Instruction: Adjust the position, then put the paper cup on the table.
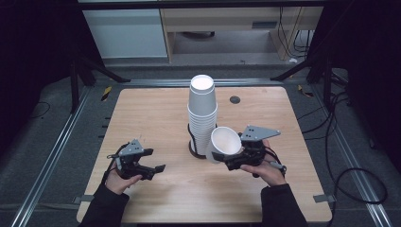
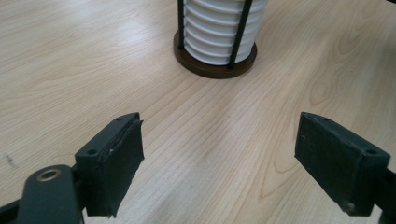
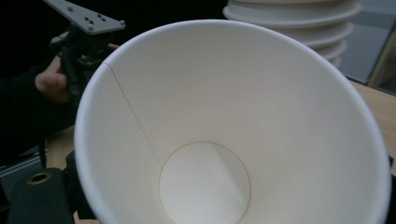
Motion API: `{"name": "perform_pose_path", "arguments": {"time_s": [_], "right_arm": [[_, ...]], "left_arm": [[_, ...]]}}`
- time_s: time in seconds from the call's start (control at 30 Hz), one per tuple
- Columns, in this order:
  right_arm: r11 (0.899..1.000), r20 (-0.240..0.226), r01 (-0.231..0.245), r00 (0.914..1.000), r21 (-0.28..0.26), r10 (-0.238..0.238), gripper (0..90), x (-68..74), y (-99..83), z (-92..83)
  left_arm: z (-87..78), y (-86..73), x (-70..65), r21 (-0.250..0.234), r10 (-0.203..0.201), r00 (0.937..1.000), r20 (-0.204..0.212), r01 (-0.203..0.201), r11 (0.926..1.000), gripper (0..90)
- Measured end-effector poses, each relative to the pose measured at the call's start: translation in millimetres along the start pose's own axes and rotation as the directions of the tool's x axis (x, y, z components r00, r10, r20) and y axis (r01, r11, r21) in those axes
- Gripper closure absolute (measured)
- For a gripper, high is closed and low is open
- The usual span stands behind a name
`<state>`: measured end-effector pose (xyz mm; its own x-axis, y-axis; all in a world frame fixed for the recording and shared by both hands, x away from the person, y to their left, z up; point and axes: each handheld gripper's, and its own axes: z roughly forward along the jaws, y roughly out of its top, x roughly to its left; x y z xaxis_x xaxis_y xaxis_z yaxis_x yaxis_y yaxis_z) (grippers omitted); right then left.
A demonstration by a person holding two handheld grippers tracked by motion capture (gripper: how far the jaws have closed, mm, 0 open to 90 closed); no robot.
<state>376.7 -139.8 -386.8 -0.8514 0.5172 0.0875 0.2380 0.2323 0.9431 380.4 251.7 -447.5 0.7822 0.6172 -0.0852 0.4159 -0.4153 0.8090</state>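
A tall stack of white paper cups stands upside down in a dark round holder at the table's middle; the left gripper view looks at its ribbed bottom. My right gripper is shut on a single white paper cup, tilted with its mouth toward the camera, just right of the stack. Its inside faces the right gripper view. My left gripper is open over bare wood at the front left, its pads wide apart with nothing between them.
The wooden table has a small dark grommet near its back edge. Metal rails and black cables run along the floor on both sides. A white cabinet and a wooden desk stand beyond the table.
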Motion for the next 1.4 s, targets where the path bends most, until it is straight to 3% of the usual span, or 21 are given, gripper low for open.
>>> {"name": "perform_pose_path", "arguments": {"time_s": [0.13, 0.33, 0.53, 0.67, 0.8, 0.97, 1.1, 1.3, 1.4], "right_arm": [[1.0, 0.066, -0.008, 0.9978, 0.008, 0.007, 13.6, -10.0, -7.4, -14.2], [0.999, 0.168, -0.041, 0.985, 0.008, 0.039, 13.5, -23.2, -19.0, -32.7], [0.998, 0.258, -0.066, 0.9639, -0.007, 0.066, 13.6, -33.9, -23.2, -43.5], [0.997, 0.325, -0.08, 0.9427, -0.003, 0.076, 13.5, -40.6, -24.2, -44.3], [0.995, 0.399, -0.099, 0.913, 0.019, 0.083, 13.6, -48.7, -26.7, -42.2], [0.992, 0.45, -0.127, 0.8871, 0.024, 0.103, 13.5, -59.6, -30.9, -44.1], [0.99, 0.507, -0.142, 0.8543, 0.017, 0.114, 13.6, -67.1, -32.4, -49.6], [0.981, 0.592, -0.191, 0.7935, 0.02, 0.142, 13.5, -82.3, -41.5, -60.9], [0.98, 0.615, -0.196, 0.7764, 0.03, 0.136, 13.5, -88.2, -44.0, -64.8]], "left_arm": [[0.0, -2.0, 4.2, 0.002, -0.021, 0.9996, -0.022, 0.021, 0.9998, 14.9], [2.2, -4.1, 7.7, 0.016, -0.041, 0.9979, -0.05, 0.042, 0.999, 14.7], [5.7, -5.9, 7.3, 0.027, -0.043, 0.9964, -0.073, 0.045, 0.9986, 14.3], [7.0, -6.3, 7.7, 0.035, -0.043, 0.9952, -0.088, 0.047, 0.9983, 14.1], [8.4, -6.3, 7.9, 0.042, -0.043, 0.9951, -0.089, 0.047, 0.998, 13.9], [9.2, -5.8, 7.7, 0.043, -0.044, 0.9937, -0.103, 0.049, 0.9979, 14.1], [8.0, -6.0, 8.6, 0.038, -0.049, 0.9925, -0.112, 0.054, 0.9978, 14.1], [6.8, -6.4, 11.2, 0.034, -0.064, 0.9905, -0.122, 0.069, 0.997, 14.2], [5.8, -6.7, 12.7, 0.031, -0.069, 0.9891, -0.13, 0.074, 0.9968, 14.2]]}}
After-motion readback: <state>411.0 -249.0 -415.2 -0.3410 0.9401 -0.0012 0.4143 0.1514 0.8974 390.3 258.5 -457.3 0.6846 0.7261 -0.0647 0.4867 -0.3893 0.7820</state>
